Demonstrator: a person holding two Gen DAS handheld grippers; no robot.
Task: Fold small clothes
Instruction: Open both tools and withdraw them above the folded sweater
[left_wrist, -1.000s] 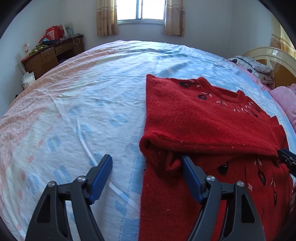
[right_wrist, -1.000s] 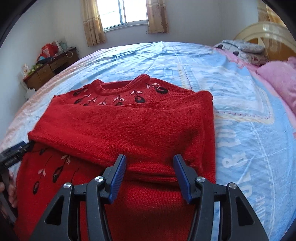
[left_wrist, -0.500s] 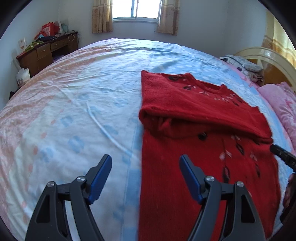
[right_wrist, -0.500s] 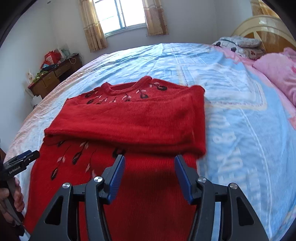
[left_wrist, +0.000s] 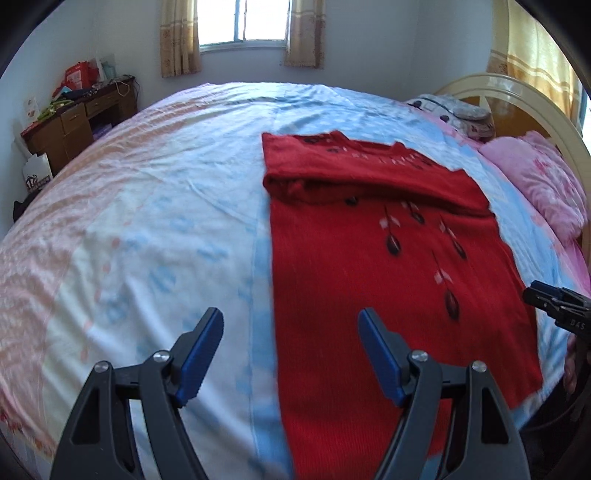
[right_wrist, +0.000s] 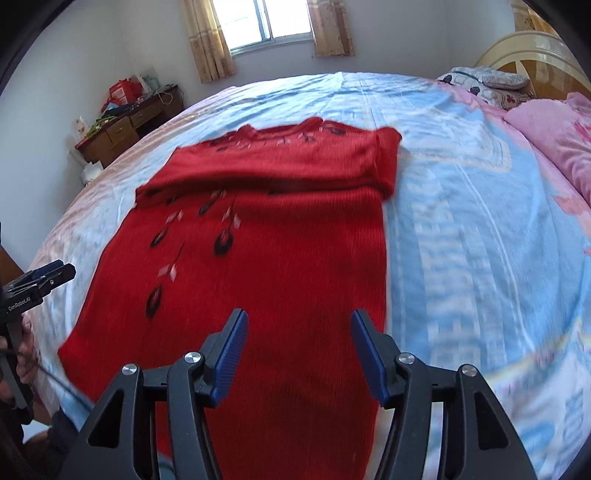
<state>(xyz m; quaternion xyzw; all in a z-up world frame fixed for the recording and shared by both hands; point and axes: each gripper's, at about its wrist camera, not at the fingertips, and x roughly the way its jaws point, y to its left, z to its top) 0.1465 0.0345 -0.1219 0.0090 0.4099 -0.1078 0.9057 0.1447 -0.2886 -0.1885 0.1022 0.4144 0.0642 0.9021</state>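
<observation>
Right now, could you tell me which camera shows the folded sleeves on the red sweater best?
The right wrist view: the folded sleeves run unobstructed across the red sweater. The left wrist view shows them farther off and at a slant.

Bright daylight from window (left_wrist: 243, 22), glare overexposed; heavy fisheye bending, dark vignette corners; motion blur on bedsheet (right_wrist: 480, 258)

The black plastic left gripper (left_wrist: 290, 347) and black plastic right gripper (right_wrist: 295, 349) have ribbed blue pads (right_wrist: 229, 356), silver round screws (left_wrist: 418, 356) and white lettering.
</observation>
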